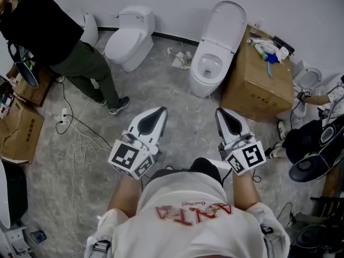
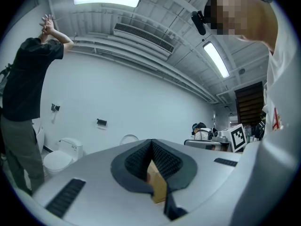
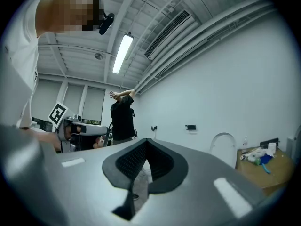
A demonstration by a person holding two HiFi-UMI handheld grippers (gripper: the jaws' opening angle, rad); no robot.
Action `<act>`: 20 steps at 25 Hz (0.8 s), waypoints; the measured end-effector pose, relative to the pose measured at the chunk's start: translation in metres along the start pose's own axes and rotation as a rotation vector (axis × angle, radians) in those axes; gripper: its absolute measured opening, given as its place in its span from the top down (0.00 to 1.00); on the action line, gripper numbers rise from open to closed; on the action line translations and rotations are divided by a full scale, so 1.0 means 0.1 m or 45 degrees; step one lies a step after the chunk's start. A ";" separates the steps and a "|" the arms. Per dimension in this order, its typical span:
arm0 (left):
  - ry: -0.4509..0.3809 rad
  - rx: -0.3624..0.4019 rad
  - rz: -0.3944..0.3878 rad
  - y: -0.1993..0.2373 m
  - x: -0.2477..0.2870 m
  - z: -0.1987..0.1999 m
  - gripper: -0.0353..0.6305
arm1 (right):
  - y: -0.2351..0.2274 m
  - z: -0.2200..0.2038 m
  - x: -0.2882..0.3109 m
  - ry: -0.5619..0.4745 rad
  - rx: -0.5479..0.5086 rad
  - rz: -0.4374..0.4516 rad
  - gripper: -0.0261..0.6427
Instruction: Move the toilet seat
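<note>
1. Left hand-held gripper [image 1: 155, 114] and right hand-held gripper [image 1: 226, 118], both with jaws closed on nothing, hover well short of the brown cardboard box [image 1: 252, 79].
2. White oval toilet seat [image 1: 196, 66] sits just beside that box, untouched.
3. Approach, grip and move are all left to do.

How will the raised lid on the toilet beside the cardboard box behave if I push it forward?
The raised lid looks like rigid moulded plastic, so it should stay stiff. It stands up from the back of the bowl, so it will probably pivot down, perhaps dropping fast. Its glossy surface may be slippery.
</note>
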State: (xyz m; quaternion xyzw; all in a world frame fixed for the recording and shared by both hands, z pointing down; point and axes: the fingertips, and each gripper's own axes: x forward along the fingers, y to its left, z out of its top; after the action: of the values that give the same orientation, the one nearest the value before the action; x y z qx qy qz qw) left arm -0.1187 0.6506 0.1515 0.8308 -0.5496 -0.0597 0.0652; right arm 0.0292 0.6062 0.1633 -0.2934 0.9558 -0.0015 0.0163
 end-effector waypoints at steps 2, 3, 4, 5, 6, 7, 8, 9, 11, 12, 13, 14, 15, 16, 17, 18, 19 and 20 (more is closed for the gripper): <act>0.007 -0.009 -0.011 0.06 -0.03 -0.05 0.93 | 0.05 -0.07 0.04 0.022 0.001 -0.005 0.96; 0.011 -0.013 -0.014 0.10 -0.05 -0.06 0.94 | 0.07 -0.10 0.07 0.031 0.001 -0.006 0.96; 0.013 -0.018 -0.015 0.14 -0.05 -0.07 0.93 | 0.09 -0.11 0.11 0.039 -0.001 -0.007 0.96; 0.015 -0.024 -0.014 0.18 -0.05 -0.07 0.94 | 0.10 -0.11 0.14 0.046 -0.004 -0.007 0.96; 0.019 -0.028 -0.013 0.22 -0.04 -0.05 0.93 | 0.09 -0.10 0.18 0.050 -0.007 -0.008 0.96; 0.023 -0.028 -0.012 0.26 -0.02 -0.03 0.93 | 0.07 -0.10 0.22 0.051 -0.008 -0.010 0.96; 0.025 -0.026 -0.011 0.30 0.02 -0.03 0.93 | 0.03 -0.10 0.27 0.051 -0.006 -0.012 0.96; 0.028 -0.023 -0.010 0.34 0.06 -0.03 0.93 | -0.01 -0.12 0.33 0.050 0.000 -0.015 0.96; 0.035 -0.019 -0.006 0.44 0.16 -0.04 0.93 | -0.10 -0.18 0.45 0.054 0.015 -0.015 0.96; 0.038 -0.017 -0.004 0.49 0.22 -0.04 0.93 | -0.15 -0.20 0.52 0.056 0.021 -0.012 0.96; 0.041 -0.015 -0.001 0.53 0.28 -0.03 0.93 | -0.21 -0.22 0.58 0.057 0.027 -0.009 0.96; 0.044 -0.011 0.003 0.58 0.36 -0.03 0.93 | -0.27 -0.23 0.64 0.055 0.032 -0.005 0.96; 0.048 -0.007 0.007 0.62 0.45 -0.03 0.93 | -0.34 -0.24 0.71 0.053 0.037 -0.003 0.96; 0.052 -0.001 0.011 0.66 0.54 -0.03 0.93 | -0.42 -0.25 0.77 0.051 0.042 0.000 0.96; 0.056 0.008 0.014 0.70 0.64 -0.03 0.93 | -0.52 -0.26 0.83 0.048 0.048 0.001 0.96; 0.060 0.020 0.018 0.73 0.75 -0.03 0.93 | -0.62 -0.27 0.90 0.046 0.055 0.004 0.96; 0.065 0.033 0.022 0.76 0.85 -0.02 0.93 | -0.73 -0.28 0.96 0.046 0.062 0.006 0.96; 0.069 0.042 0.027 0.79 0.96 0.00 0.93 | -0.84 -0.29 1.03 0.048 0.069 0.008 0.96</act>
State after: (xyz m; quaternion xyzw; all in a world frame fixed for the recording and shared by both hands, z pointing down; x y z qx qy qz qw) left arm -0.1528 0.5313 0.1628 0.8273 -0.5571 -0.0276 0.0670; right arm -0.0096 0.4791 0.1902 -0.2899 0.9565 -0.0328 0.0062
